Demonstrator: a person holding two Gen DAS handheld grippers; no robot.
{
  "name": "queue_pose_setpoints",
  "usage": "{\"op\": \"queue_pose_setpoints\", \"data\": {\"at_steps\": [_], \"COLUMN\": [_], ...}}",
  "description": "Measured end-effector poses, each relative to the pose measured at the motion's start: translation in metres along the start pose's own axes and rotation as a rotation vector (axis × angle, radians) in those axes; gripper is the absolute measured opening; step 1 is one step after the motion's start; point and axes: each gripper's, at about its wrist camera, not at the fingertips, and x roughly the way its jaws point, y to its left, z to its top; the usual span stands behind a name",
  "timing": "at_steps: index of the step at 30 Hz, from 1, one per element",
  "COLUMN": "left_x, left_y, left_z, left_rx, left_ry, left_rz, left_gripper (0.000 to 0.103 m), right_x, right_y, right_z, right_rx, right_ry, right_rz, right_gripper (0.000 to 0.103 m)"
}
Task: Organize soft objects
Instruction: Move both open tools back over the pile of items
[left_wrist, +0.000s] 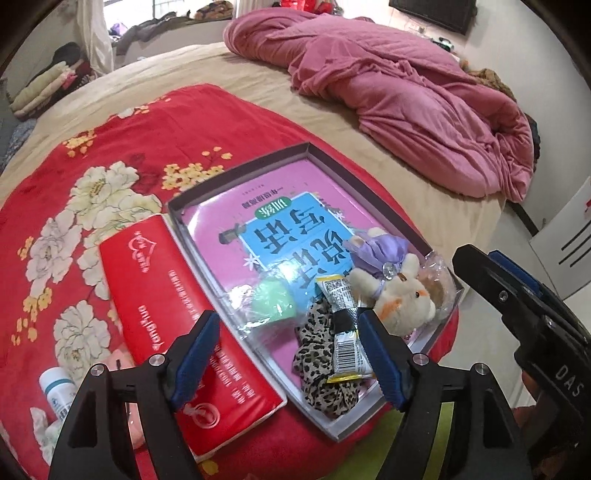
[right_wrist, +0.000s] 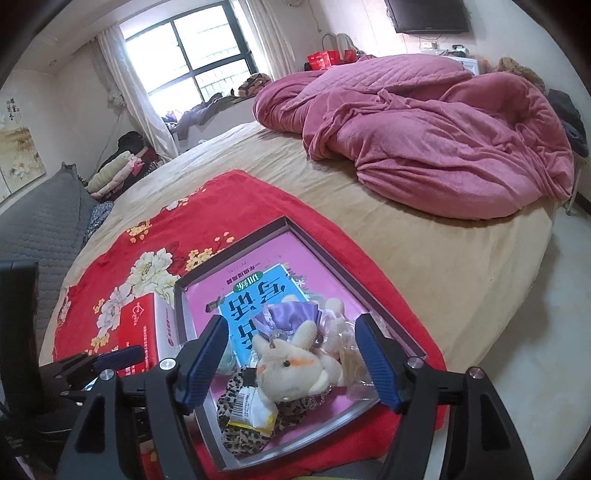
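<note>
On the red floral blanket (left_wrist: 110, 147) at the near corner of the bed (right_wrist: 388, 229), the shallow box (left_wrist: 236, 171) holds everything I have to sort. From the left wrist view, my left claw (left_wrist: 291, 356) stands open with nothing pressed between its pads; the leopard-print cloth (left_wrist: 321, 373) and the snack packet (left_wrist: 345, 332) lie in the gap beneath it, the packet's long axis running roughly along my line of sight. From the right wrist view, my right claw (right_wrist: 295, 363) is likewise open and empty, and the plush toy (right_wrist: 295, 369) sits straight ahead between its fingers, lying on its side in the box's near right corner with its purple satin dress (right_wrist: 291, 314) toward the far side and its head toward me. Crinkled clear wrap (right_wrist: 354, 363) rests just beside it on the right.

My judgement: the plush toy is the right claw's to take, since it lies directly below and forward of that claw, while the left is better lined up on the cloth and packet. The toy's body runs away from me, so the jaws already straddle it across its narrow way. A green soft ball (left_wrist: 273, 299) sits left of the cloth, on the pink book (left_wrist: 258, 221) lining the box. Beside the box's left wall lies a red tissue pack (left_wrist: 177, 314).
</note>
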Motion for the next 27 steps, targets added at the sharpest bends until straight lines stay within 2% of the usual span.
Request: {"op": "queue_pose_setpoints", "data": {"at_steps": [9,14,27], "left_x": [-0.029,-0.044,-0.077], "left_y": [0.006,0.01,0.027], "left_z": [-0.01,-0.016,-0.033], "left_rx": [-0.013,-0.016,-0.046], "left_ry": [-0.048,-0.07,-0.112], "left_rz": [0.018,0.028,0.046], "left_gripper": [0.079,0.079,0.079], "right_x": [-0.017,-0.024,-0.041], "right_y": [0.009,0.018,0.035], "right_z": [0.002,0.001,-0.007], "right_rx": [-0.022,-0.04,-0.062], "right_ry": [-0.026,-0.028,-0.02], "right_rz": [-0.016,-0.02,-0.054], "right_gripper": [0.073,0.077,0.078]}}
